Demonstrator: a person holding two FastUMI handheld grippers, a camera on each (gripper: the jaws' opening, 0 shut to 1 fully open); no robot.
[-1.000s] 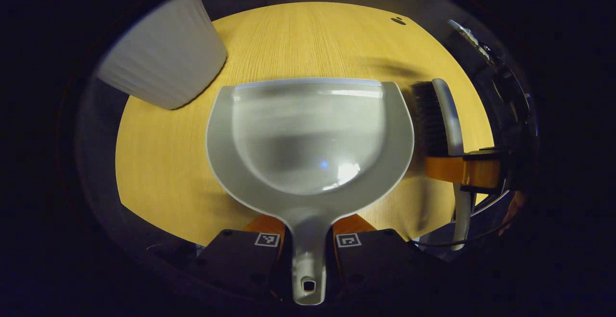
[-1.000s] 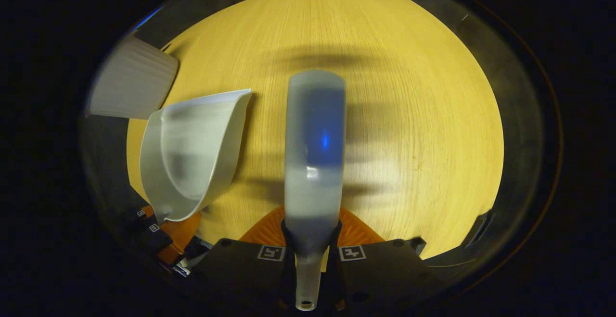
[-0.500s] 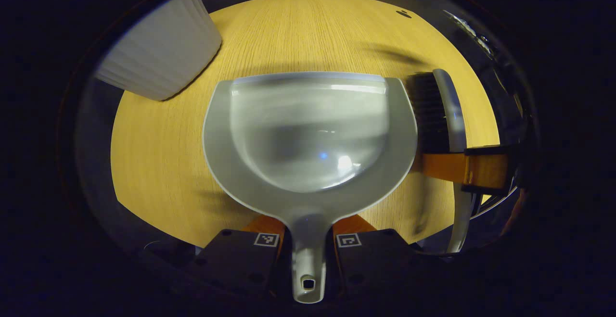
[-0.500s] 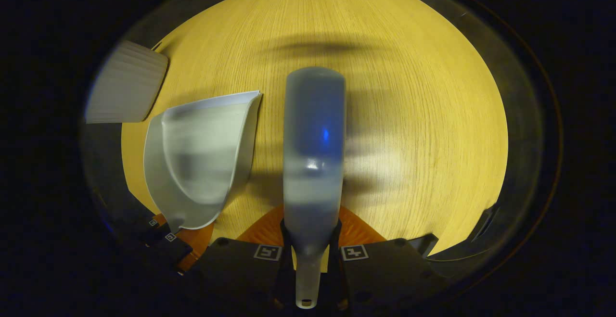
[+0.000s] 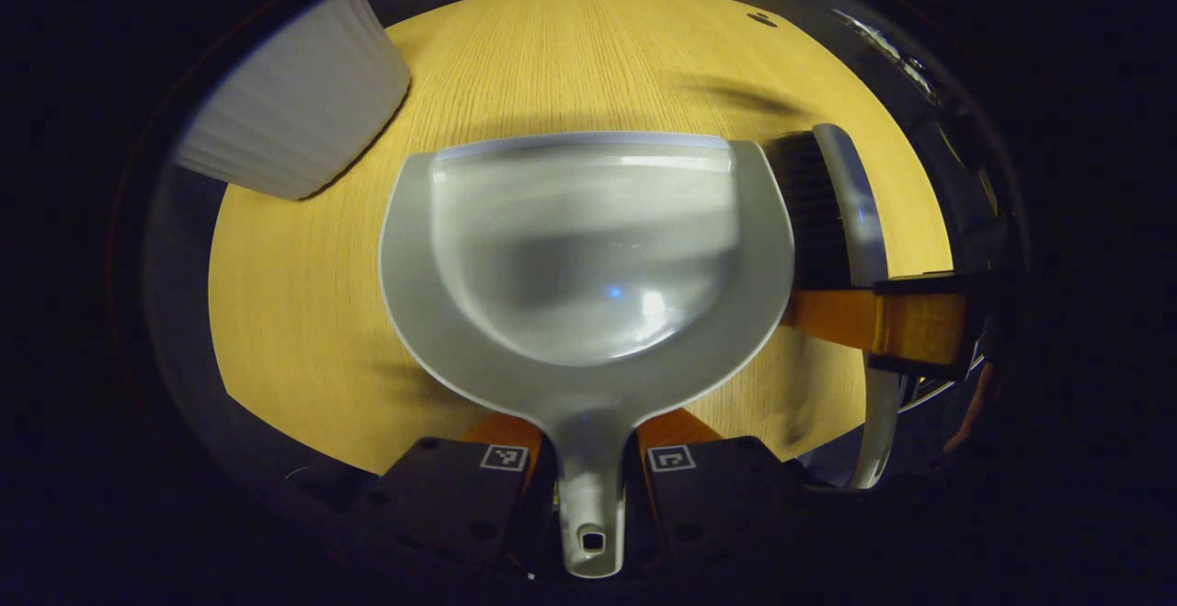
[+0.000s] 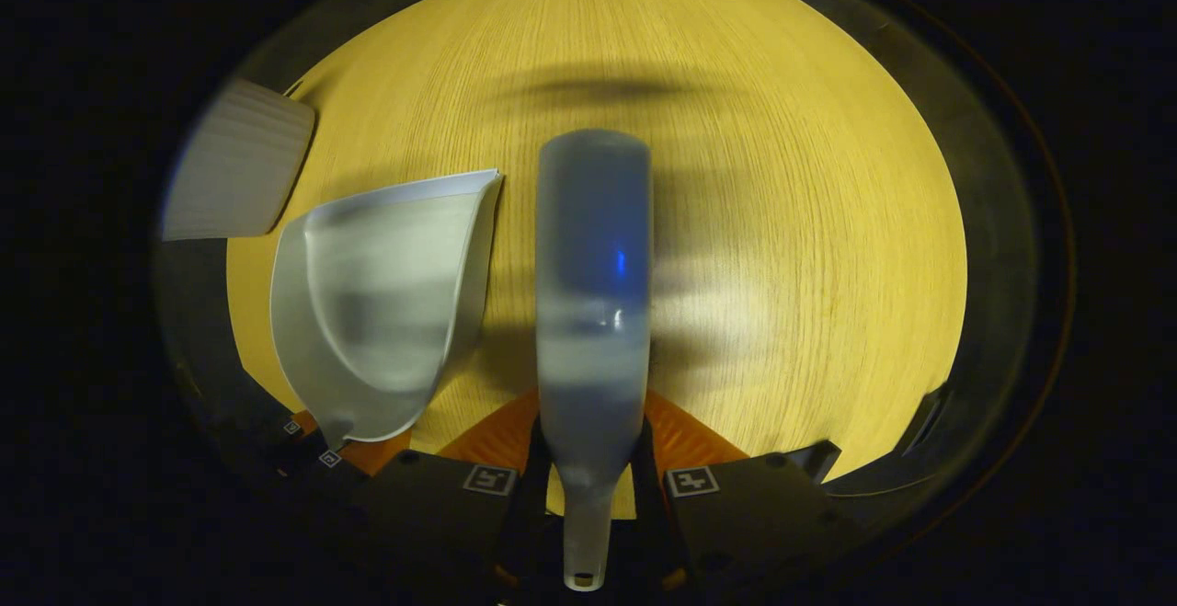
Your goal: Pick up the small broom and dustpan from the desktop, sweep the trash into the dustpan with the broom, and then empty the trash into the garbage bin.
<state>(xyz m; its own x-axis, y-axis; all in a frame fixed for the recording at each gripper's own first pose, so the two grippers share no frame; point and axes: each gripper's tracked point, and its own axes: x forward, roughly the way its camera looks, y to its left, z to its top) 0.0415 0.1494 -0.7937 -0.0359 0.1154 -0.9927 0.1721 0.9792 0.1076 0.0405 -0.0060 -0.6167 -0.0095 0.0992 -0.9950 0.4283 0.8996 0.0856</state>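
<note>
With the dustpan [image 5: 588, 257] clamped by its handle in the left tool [image 5: 588, 463] above the desk [image 5: 303, 312] and the broom [image 6: 593, 312] clamped in the right tool [image 6: 588, 486] beside it, pickup is judged done, and sweeping must follow, though no trash can be made out.

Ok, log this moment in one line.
left claw: shut on dustpan | right claw: shut on broom | bin: far left | dustpan: no trash visible
</note>
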